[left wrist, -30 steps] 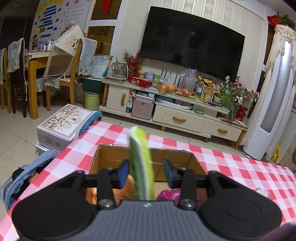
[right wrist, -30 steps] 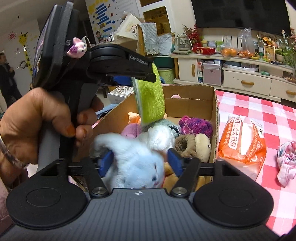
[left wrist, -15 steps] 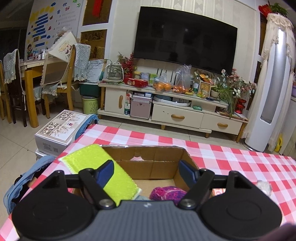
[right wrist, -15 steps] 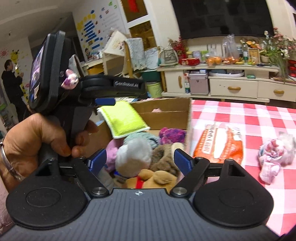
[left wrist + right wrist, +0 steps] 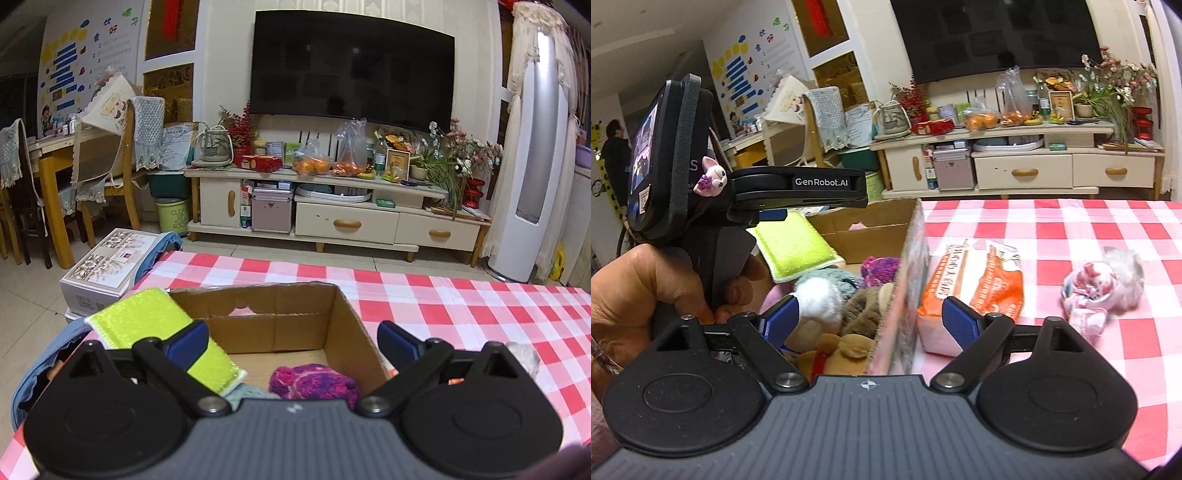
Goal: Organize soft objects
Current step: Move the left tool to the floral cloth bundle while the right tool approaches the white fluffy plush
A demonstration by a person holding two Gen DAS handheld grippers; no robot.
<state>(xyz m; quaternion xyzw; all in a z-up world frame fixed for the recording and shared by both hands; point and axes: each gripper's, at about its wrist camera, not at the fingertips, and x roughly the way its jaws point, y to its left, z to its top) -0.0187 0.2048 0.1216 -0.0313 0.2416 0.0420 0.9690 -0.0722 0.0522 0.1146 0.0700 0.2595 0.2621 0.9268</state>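
Your left tongs [image 5: 291,341] are hovering spread wide over the cardboard box [image 5: 347,332], pinching nothing. The green sponge cloth [image 5: 147,321] is lying against the left blue pad and leaning on the box's left wall, half in. I judge it is best to nudge it down flat among the toys so it is not sliding out over the edge.

Your right tongs [image 5: 870,317] are also spread and empty, straddling the box's right wall, with the plush toys [image 5: 827,295] and the purple knitted ball [image 5: 879,266] already inside.

Two soft things are waiting on the red-checked bench [image 5: 1071,221]: the orange packet [image 5: 975,284] just beside the box, and the pink floral bundle [image 5: 1097,288] further right. Take the packet first, gripping its middle gently.

Behind, a TV cabinet [image 5: 332,218] and a television [image 5: 351,66] are filling the far wall.
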